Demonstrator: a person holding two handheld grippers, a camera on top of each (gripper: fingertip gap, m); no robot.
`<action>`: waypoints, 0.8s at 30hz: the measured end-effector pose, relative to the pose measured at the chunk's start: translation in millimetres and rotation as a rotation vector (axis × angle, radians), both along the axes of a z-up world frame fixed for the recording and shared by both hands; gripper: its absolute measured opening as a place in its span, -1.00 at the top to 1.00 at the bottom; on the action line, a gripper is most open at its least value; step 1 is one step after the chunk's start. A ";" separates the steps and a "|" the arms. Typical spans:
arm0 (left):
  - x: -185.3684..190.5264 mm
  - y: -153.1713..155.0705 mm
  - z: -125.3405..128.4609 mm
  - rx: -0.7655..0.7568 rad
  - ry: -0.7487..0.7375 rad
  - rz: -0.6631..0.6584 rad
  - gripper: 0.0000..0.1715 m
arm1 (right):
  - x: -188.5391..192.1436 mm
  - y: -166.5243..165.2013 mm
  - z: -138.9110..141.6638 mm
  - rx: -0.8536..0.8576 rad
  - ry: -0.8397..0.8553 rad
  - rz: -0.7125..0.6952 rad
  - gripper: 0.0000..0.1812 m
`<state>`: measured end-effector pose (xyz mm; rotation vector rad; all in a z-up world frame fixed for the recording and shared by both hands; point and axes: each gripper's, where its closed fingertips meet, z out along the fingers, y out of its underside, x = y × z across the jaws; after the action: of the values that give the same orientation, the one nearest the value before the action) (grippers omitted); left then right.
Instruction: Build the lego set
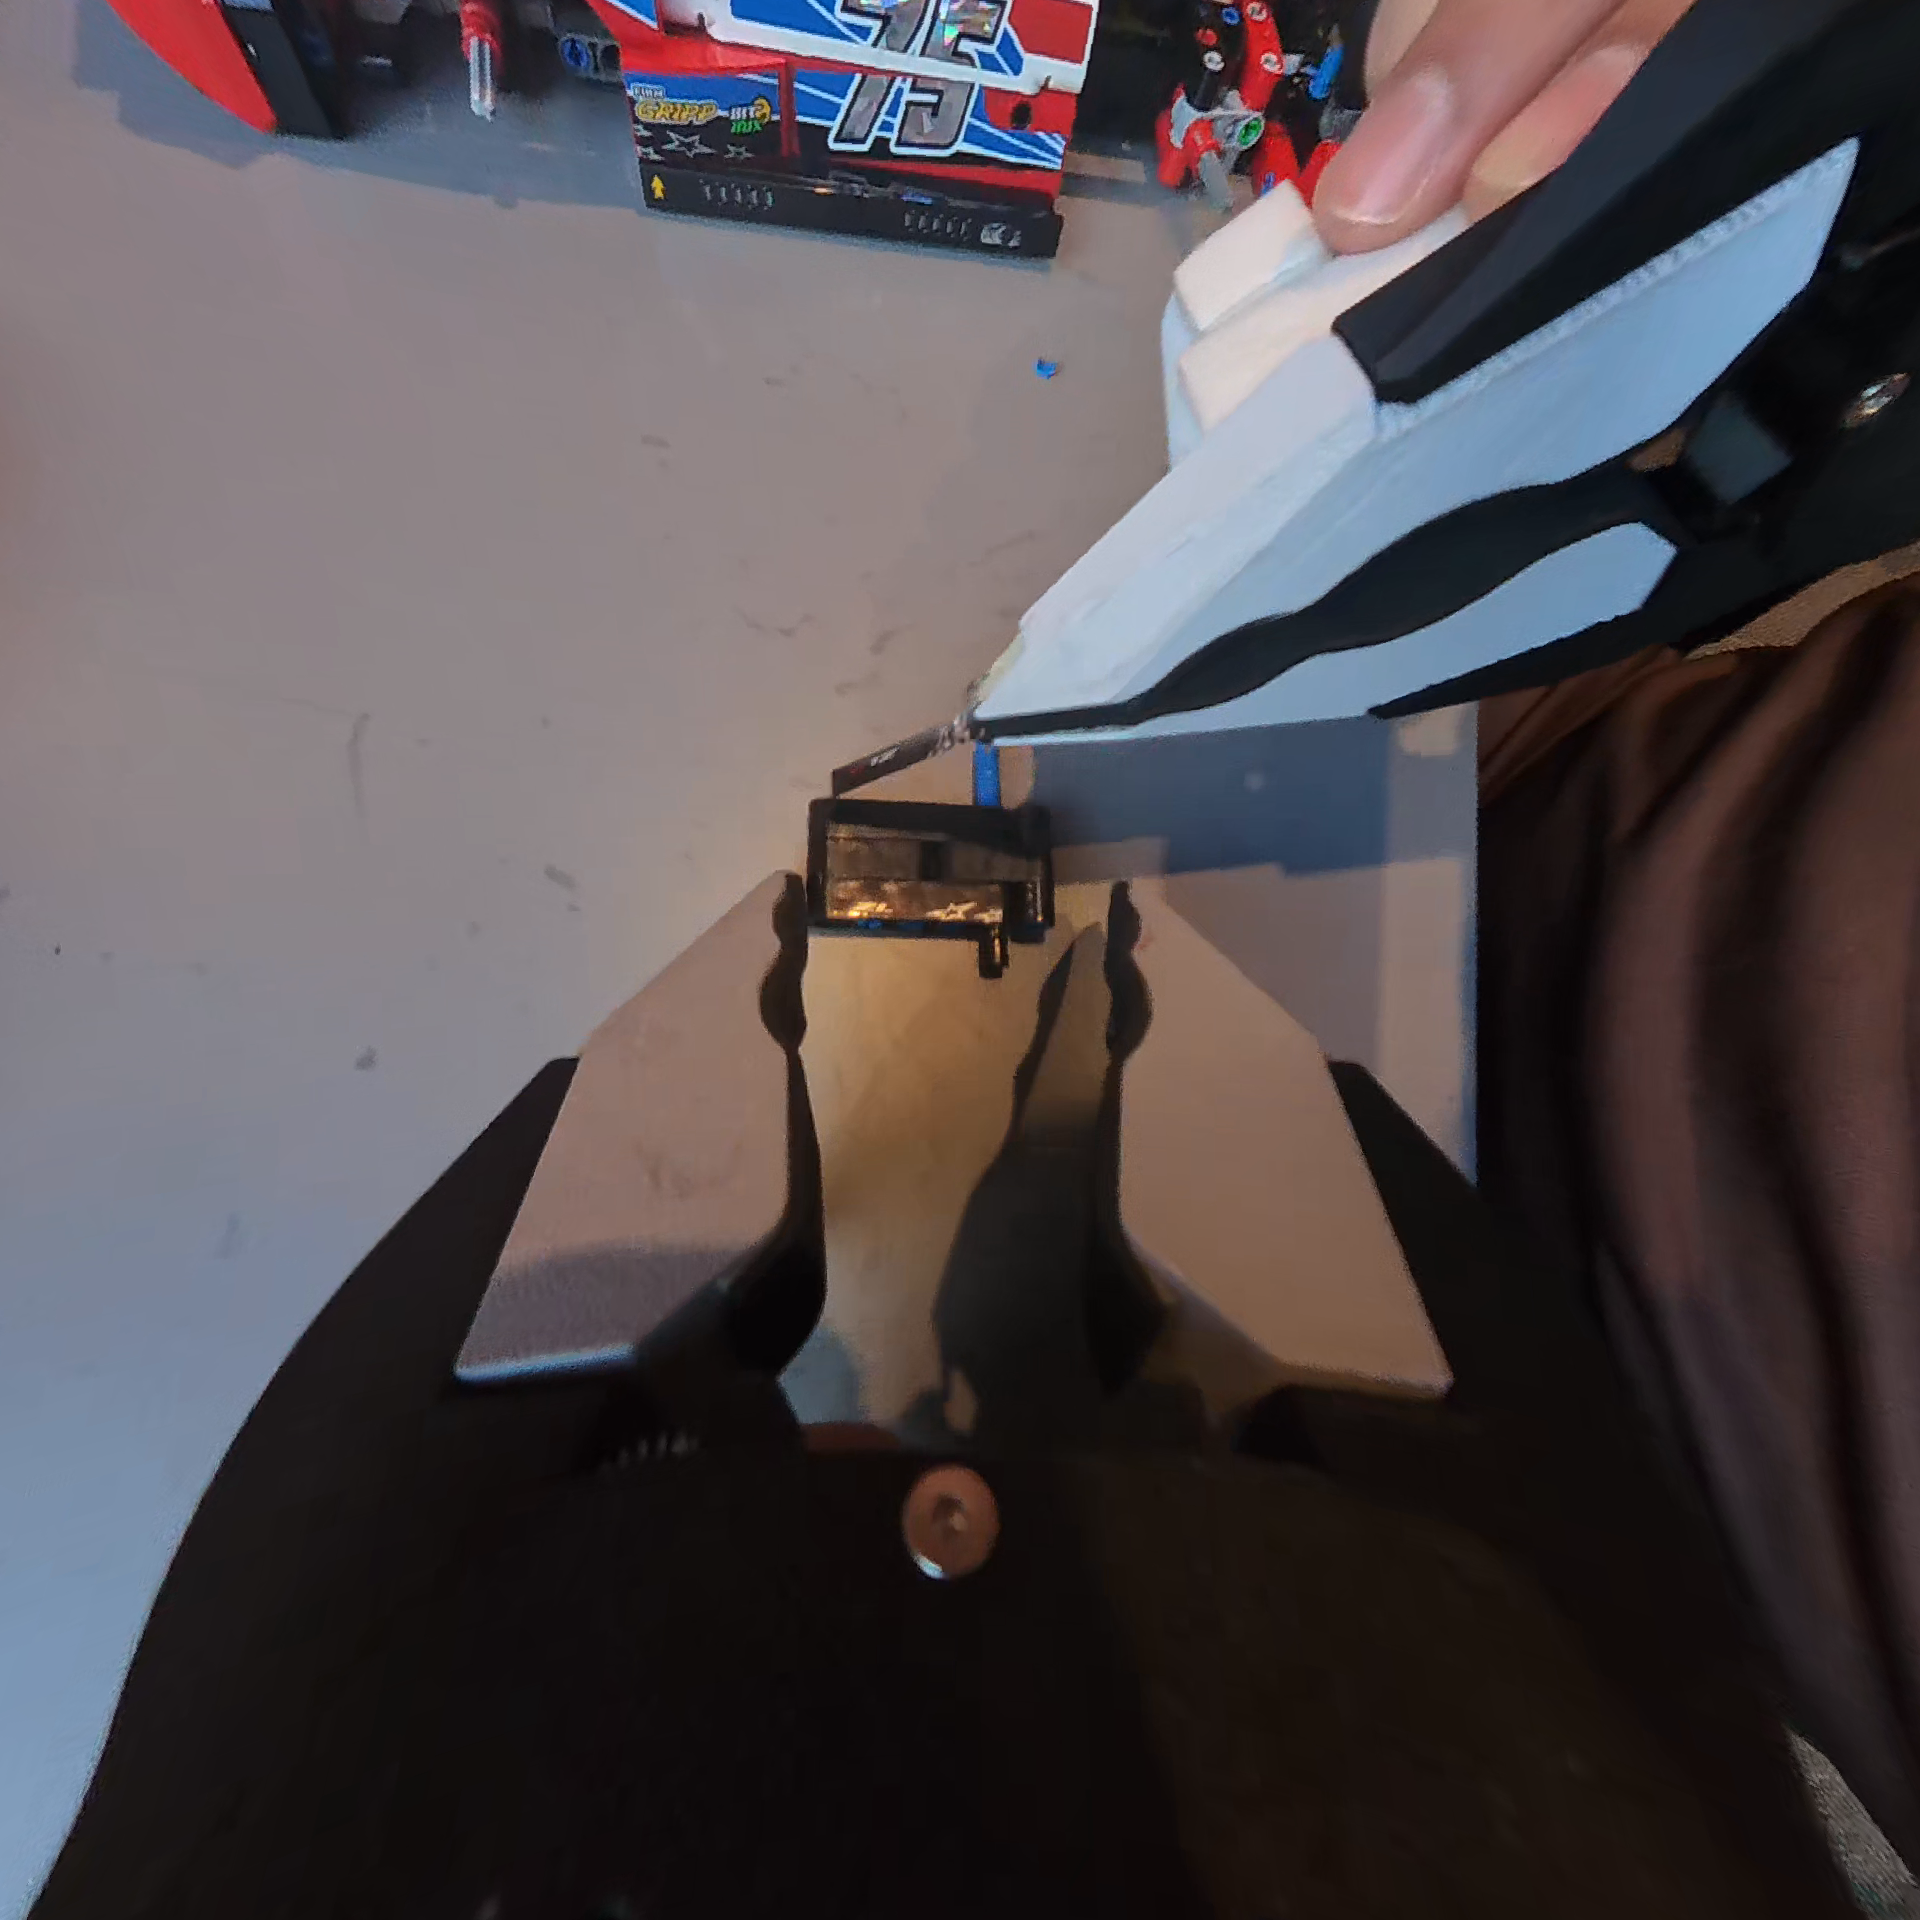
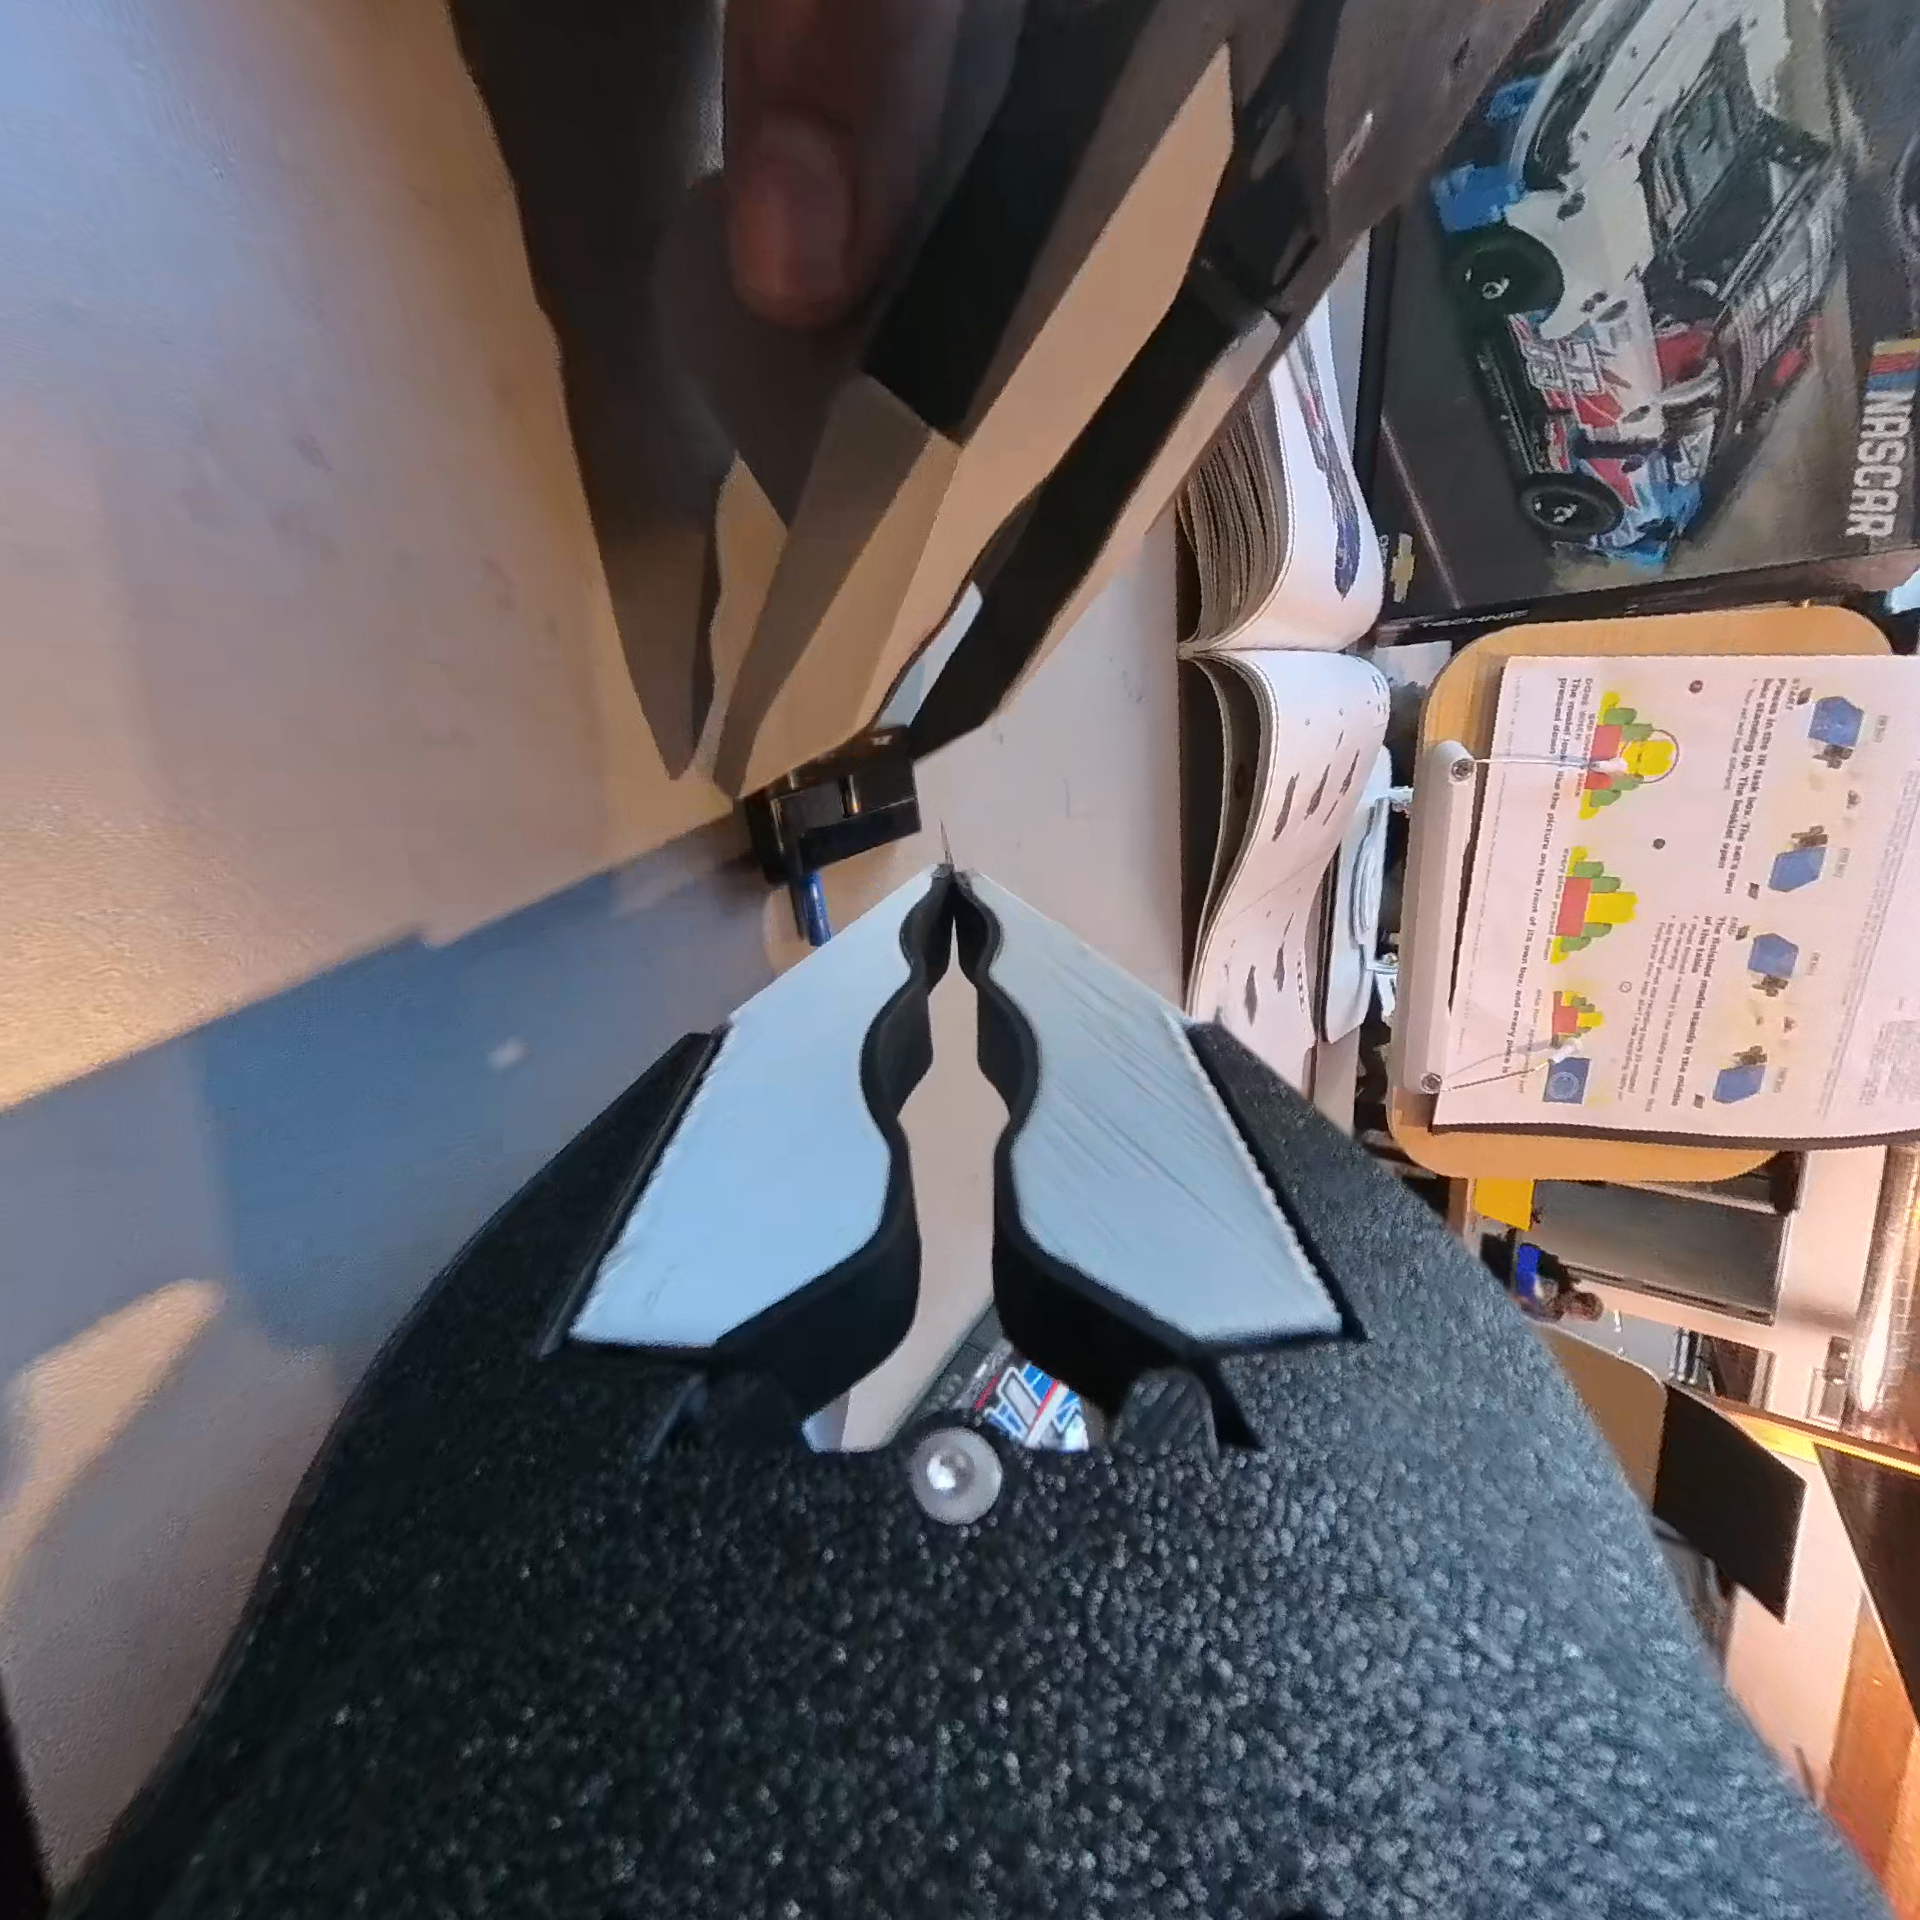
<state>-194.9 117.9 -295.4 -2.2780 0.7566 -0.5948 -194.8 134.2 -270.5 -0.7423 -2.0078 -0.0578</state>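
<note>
The left gripper has its jaws spread around a small black lego piece: one fingertip touches the piece's left end, while the other sits just off its right end, so whether it truly clamps the piece I cannot tell. The piece lies low over the pale table, close to the table's near edge by the person's dark clothing. A short blue pin sticks out of the far side of the piece.

Just beyond, the right gripper comes in from the right with its tips pressed together on a thin dark sticker strip, which slants down toward the top of the black piece. In the right wrist view those tips meet with only a sliver of the strip between them, and the black piece hangs just past them under the left gripper's fingers.

At the table's far edge stands a red, white and blue car body panel, with red parts to its right. Off to the side lie an open instruction booklet, the set's box and a printed sheet on a wooden board.
</note>
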 end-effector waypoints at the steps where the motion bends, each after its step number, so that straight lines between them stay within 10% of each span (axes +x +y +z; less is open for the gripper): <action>1: -1.8 -1.1 0.0 0.001 0.002 0.004 0.35 | 0.6 -0.2 0.0 -0.005 -0.002 -0.010 1.00; 24: -5.4 -17.3 3.8 -0.021 -0.089 -0.076 0.27 | 10.1 -12.3 -0.1 0.106 -0.008 0.155 1.00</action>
<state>-200.3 100.7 -291.6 -2.2345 0.7992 -0.7374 -184.7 121.9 -270.6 -0.5193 -2.0469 -0.0756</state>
